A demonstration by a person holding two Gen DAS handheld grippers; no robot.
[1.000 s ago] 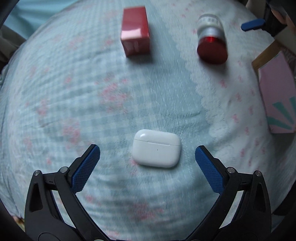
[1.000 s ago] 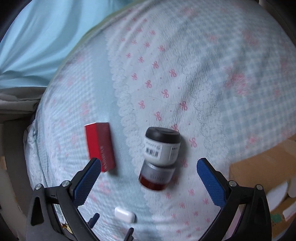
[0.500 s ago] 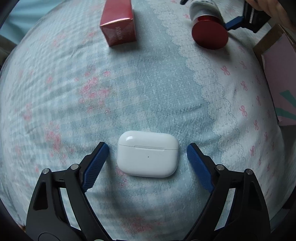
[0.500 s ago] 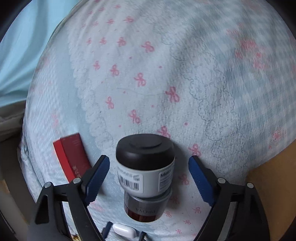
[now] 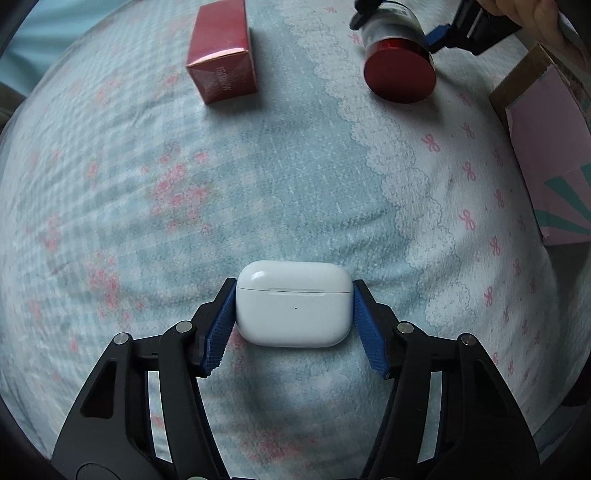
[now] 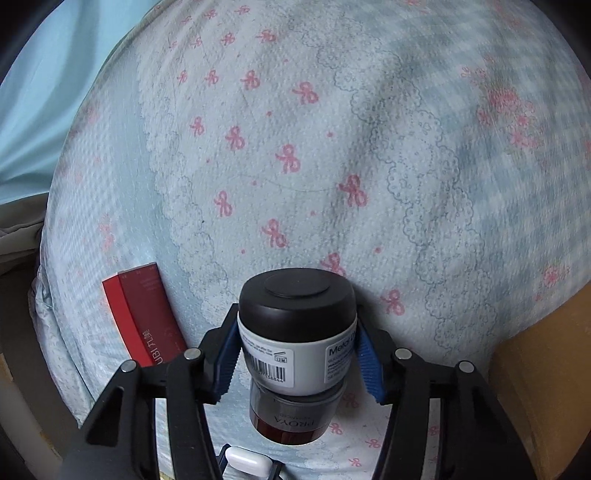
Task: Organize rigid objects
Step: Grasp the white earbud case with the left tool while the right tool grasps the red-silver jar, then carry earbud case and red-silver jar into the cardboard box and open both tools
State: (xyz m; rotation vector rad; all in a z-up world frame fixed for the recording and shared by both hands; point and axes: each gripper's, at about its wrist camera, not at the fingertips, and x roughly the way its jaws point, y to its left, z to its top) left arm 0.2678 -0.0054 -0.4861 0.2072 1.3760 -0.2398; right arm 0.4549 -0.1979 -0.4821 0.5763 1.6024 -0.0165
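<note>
A white earbud case (image 5: pixel 293 304) lies on the light blue bedspread (image 5: pixel 258 177). My left gripper (image 5: pixel 294 315) is shut on the case, both blue pads against its sides. A grey jar with a black lid (image 6: pixel 297 332) lies on its side, end to end with a red-capped jar (image 6: pixel 288 421). My right gripper (image 6: pixel 295 352) is shut on the grey jar. In the left wrist view the red-capped jar (image 5: pixel 400 70) and the right gripper (image 5: pixel 397 27) show at the far right. A red box (image 5: pixel 221 62) lies at the far left, also in the right wrist view (image 6: pixel 146 319).
A pink carton with teal stripes (image 5: pixel 550 155) stands at the bed's right edge. A brown cardboard box (image 6: pixel 543 384) shows at the lower right of the right wrist view. A plain blue sheet (image 6: pixel 48 92) lies beyond the bedspread on the left.
Both grippers moved forward and down and closed: the left one onto the earbud case, the right one onto the grey jar. Both were open a second ago.
</note>
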